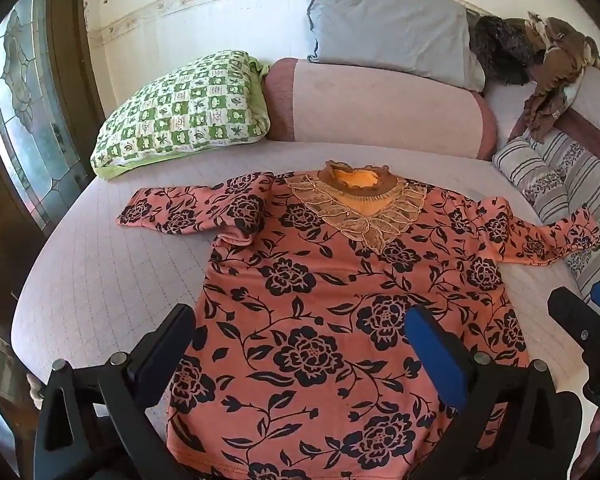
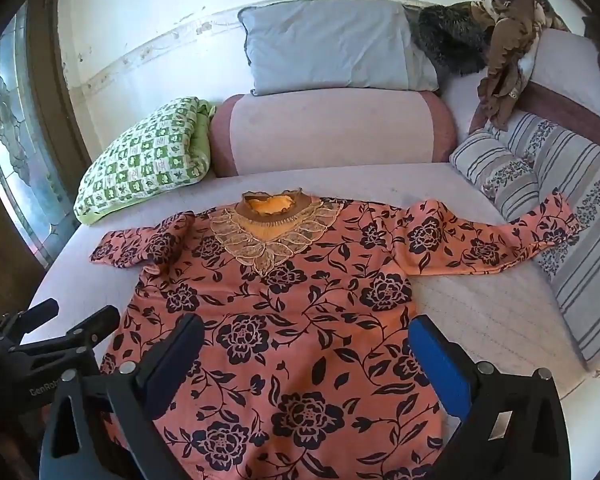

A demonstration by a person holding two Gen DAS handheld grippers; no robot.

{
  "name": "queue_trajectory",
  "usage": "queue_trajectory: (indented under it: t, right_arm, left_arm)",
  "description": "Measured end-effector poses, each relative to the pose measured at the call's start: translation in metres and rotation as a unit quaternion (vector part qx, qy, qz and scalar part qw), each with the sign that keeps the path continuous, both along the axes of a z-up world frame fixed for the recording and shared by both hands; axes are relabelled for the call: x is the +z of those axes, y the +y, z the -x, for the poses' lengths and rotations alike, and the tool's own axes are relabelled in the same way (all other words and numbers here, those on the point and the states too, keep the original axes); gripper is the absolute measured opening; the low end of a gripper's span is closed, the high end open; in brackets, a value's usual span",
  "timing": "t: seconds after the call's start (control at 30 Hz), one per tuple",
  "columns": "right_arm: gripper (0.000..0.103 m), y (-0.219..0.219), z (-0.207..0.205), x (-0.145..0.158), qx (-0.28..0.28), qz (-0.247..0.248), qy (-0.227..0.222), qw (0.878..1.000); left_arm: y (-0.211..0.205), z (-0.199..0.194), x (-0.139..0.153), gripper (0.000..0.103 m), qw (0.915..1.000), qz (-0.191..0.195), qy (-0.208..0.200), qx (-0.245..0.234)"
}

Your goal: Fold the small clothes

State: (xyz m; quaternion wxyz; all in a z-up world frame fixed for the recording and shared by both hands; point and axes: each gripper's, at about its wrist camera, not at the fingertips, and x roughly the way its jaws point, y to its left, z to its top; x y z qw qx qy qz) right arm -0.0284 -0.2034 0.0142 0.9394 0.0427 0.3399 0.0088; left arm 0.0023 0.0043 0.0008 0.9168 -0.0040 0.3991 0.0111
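Note:
An orange top with black flowers (image 1: 332, 300) lies flat, front up, on the pale quilted bed (image 1: 100, 272), with a lace collar (image 1: 356, 204) at the far end and both sleeves spread out. It also shows in the right wrist view (image 2: 284, 320). My left gripper (image 1: 300, 320) is open and empty, hovering over the top's lower left part. My right gripper (image 2: 306, 328) is open and empty over its lower right part. The right gripper also shows in the left wrist view (image 1: 588, 300), and the left gripper in the right wrist view (image 2: 76, 312).
A green checked folded quilt (image 1: 184, 112) lies at the far left. A pink bolster (image 1: 372, 108) and a grey pillow (image 1: 388, 28) stand behind the top. Striped bedding (image 2: 560, 208) lies right, under the right sleeve's cuff (image 2: 556, 216). Brown clothes (image 2: 504, 52) hang on the headboard.

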Motion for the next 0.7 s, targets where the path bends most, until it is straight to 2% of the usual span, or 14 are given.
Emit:
queue_trajectory:
  t: [0.7]
  right_arm:
    - [0.103, 0.0069, -0.0015, 0.0037, 0.01, 0.003, 0.006, 1.0]
  left_arm:
    - [-0.0008, 0.0019, 0.0035, 0.103, 0.9999, -0.003, -0.007, 0.01]
